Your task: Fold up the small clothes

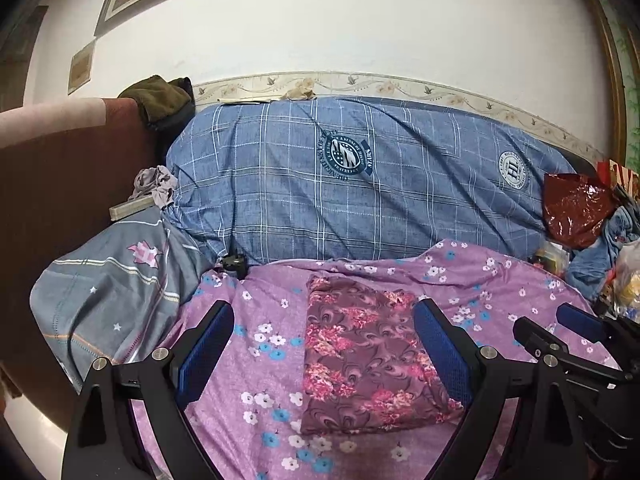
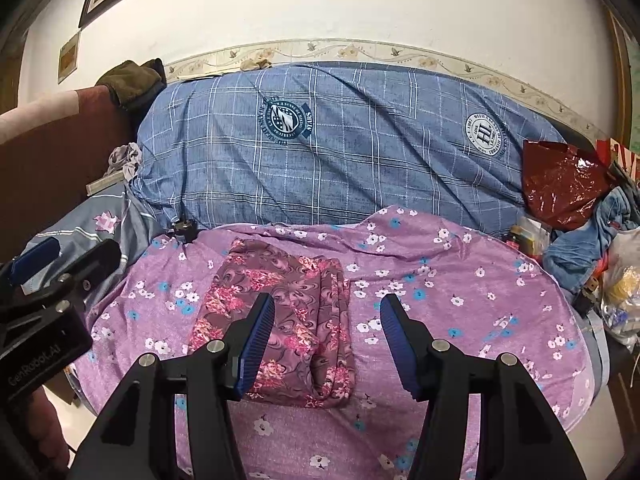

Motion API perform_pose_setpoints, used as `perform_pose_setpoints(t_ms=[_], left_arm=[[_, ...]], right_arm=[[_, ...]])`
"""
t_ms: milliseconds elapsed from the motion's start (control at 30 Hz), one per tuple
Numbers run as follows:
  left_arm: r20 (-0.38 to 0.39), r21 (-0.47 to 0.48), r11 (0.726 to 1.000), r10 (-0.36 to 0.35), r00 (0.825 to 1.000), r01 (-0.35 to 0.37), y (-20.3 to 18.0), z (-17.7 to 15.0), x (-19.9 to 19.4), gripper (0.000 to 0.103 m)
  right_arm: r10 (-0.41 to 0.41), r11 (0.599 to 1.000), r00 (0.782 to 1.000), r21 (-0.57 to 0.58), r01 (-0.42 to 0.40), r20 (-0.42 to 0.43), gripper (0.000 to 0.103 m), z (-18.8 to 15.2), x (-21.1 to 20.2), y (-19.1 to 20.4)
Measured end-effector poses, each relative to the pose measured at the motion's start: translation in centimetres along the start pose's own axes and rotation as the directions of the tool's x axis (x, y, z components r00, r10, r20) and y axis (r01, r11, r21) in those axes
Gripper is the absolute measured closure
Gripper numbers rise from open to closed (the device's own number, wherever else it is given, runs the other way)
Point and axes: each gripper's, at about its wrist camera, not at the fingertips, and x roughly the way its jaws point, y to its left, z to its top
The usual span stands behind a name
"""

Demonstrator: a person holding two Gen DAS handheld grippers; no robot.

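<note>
Both grippers hover, jaws apart, gripping nothing: left gripper (image 1: 324, 352), stamped "GenRobot.AI", and right gripper (image 2: 328, 344). Folded floral garment (image 2: 280, 312) lies flat on the purple sheet (image 2: 460, 280). Behind, blue checked quilt (image 1: 320, 184) showing an "HI" crest.

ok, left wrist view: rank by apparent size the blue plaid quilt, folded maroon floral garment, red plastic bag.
1. blue plaid quilt, by far the largest
2. folded maroon floral garment
3. red plastic bag

The garment lies nearest the camera and the bag sits at the distorted edge, so only the apparent ranking holds.
</note>
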Motion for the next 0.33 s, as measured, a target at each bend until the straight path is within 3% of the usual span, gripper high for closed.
perform_pose_setpoints(t_ms=[200, 333], left_arm=[[-0.058, -0.061, 0.998, -0.001, 0.998, -0.003, 1.9, 0.4, 5.2, 0.011], [-0.133, -0.139, 0.984, 0.094, 0.987, -0.112, 5.7, 0.8, 12.3, 0.011]], right_arm=[[-0.010, 0.999, 0.999, 0.041, 0.011, -0.041, 0.044, 0.6, 4.9, -2.6], [-0.086, 0.991, 0.995, 0.102, 0.092, -0.054, 0.040, 1.0, 10.0, -7.2]])
